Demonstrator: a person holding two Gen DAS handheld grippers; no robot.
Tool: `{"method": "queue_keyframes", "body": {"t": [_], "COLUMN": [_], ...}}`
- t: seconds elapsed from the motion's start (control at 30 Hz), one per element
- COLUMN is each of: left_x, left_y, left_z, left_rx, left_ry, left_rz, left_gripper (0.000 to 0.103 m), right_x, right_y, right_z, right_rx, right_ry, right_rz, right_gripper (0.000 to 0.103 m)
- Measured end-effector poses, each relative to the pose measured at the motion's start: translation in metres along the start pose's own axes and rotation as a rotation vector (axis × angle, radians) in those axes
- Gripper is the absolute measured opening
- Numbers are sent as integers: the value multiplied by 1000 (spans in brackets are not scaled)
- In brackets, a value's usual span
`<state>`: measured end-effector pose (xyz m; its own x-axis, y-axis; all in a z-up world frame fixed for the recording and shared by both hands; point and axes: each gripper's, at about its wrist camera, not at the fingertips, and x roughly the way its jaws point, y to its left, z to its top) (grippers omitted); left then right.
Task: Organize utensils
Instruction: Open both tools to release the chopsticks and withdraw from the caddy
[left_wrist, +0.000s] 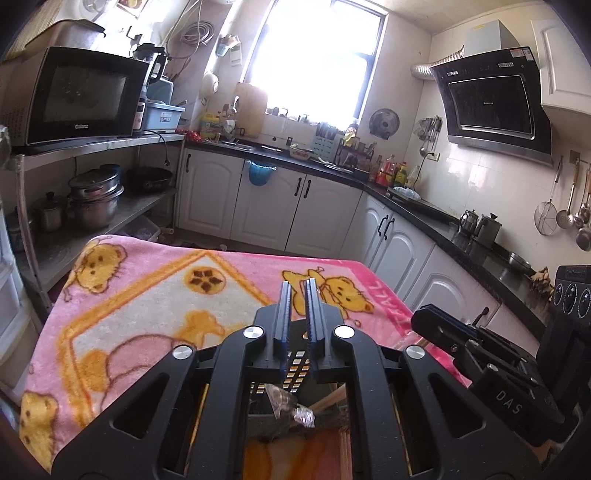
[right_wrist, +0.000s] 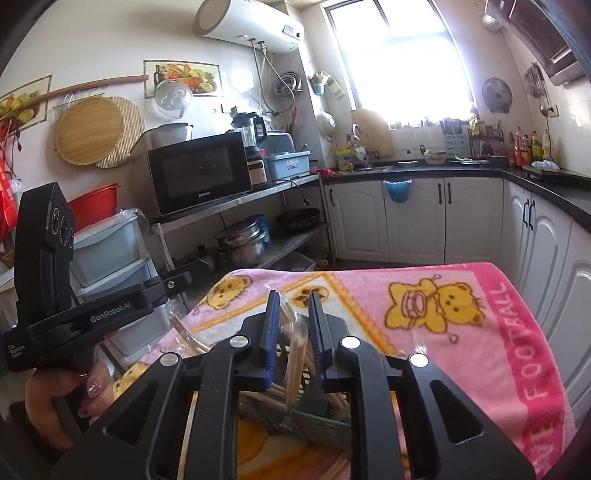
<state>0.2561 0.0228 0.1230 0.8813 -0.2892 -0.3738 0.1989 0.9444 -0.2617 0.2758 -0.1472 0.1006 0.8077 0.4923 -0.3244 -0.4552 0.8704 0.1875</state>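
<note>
Wrapped chopstick bundle (right_wrist: 295, 350) is held upright between the right gripper (right_wrist: 294, 332) pads, just above the slotted utensil basket (right_wrist: 317, 428) on the pink blanket (right_wrist: 480, 332). Some chopsticks are already seen in the basket; loose ones remain beside it. Left gripper (left_wrist: 297, 314) is nearly closed, nothing visibly gripped. Task judged partway.

Basket (right_wrist: 325, 424) sits on blanket (right_wrist: 461, 332) at table's near edge, under right tongs (right_wrist: 293, 325); wrapped chopsticks (right_wrist: 295, 350) stand in it, betw. the tong fingers. Left tongs (left_wrist: 298, 306) just left. Microwave (right_wrist: 199, 173) on shelf far left, cabinets (right_wrist: 417, 218) far behind.
</note>
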Motion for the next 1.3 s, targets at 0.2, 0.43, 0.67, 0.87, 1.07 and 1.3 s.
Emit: {"method": "queue_keyframes", "body": {"t": [0.2, 0.43, 0.67, 0.87, 1.07, 1.3], "left_x": [-4, -11, -22, -33, -41, -49], "left_y": [0, 1, -1, -6, -8, -6], "left_z": [-3, -6, -8, -12, -17, -26], "left_rx": [-1, -4, -2, 12, 28, 23], "left_ry": [11, 20, 23, 25, 26, 33], "left_rz": [6, 7, 6, -1, 5, 3], "left_gripper": [10, 20, 36, 46, 58, 72], "right_x": [-7, -15, -24, -31, -39, -44], "right_y": [-4, -2, 1, 4, 5, 5], "right_z": [-3, -9, -12, -13, -16, -21], "right_rx": [4, -9, -21, -26, -30, -28], "right_ry": [17, 44, 58, 59, 65, 71], "right_rz": [-7, -11, -16, -19, -25, -32], "right_gripper": [19, 22, 28, 32, 40, 49]}}
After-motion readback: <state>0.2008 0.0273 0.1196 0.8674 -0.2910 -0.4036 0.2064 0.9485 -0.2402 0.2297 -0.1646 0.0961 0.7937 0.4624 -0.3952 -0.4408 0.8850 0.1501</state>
